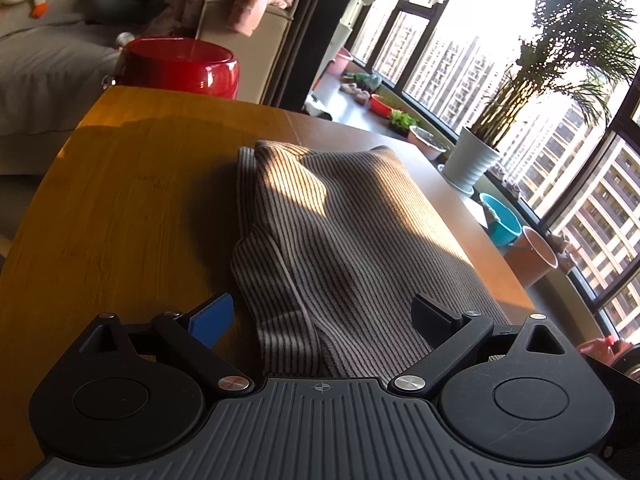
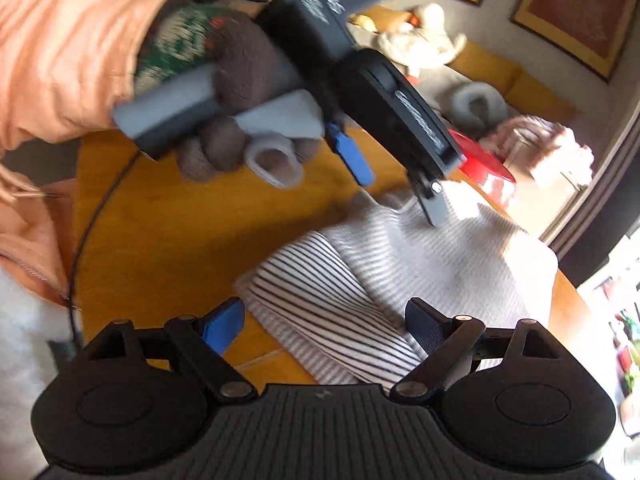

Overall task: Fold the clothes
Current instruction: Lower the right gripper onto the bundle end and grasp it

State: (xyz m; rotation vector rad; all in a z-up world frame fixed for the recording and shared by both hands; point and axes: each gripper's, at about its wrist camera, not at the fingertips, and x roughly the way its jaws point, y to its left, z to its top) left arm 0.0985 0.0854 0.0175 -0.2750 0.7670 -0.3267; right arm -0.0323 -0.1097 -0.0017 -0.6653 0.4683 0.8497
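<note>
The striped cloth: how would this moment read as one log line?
striped cloth: folded on table | left gripper: open, over cloth | right gripper: open, empty

The folded garment [image 1: 340, 232] is pale grey with thin dark stripes, on a honey-yellow wooden table [image 1: 120, 208]. A glossy red tub [image 1: 180, 66] stands beyond. The grippers are black with blue finger pads [image 1: 214, 318]. The sleeve [image 2: 60, 52] is peach-orange; the glove [image 2: 244, 64] is brown with a green-and-cream patterned cuff.

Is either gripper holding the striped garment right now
No, the left gripper and right gripper are both open above the striped garment.
</note>
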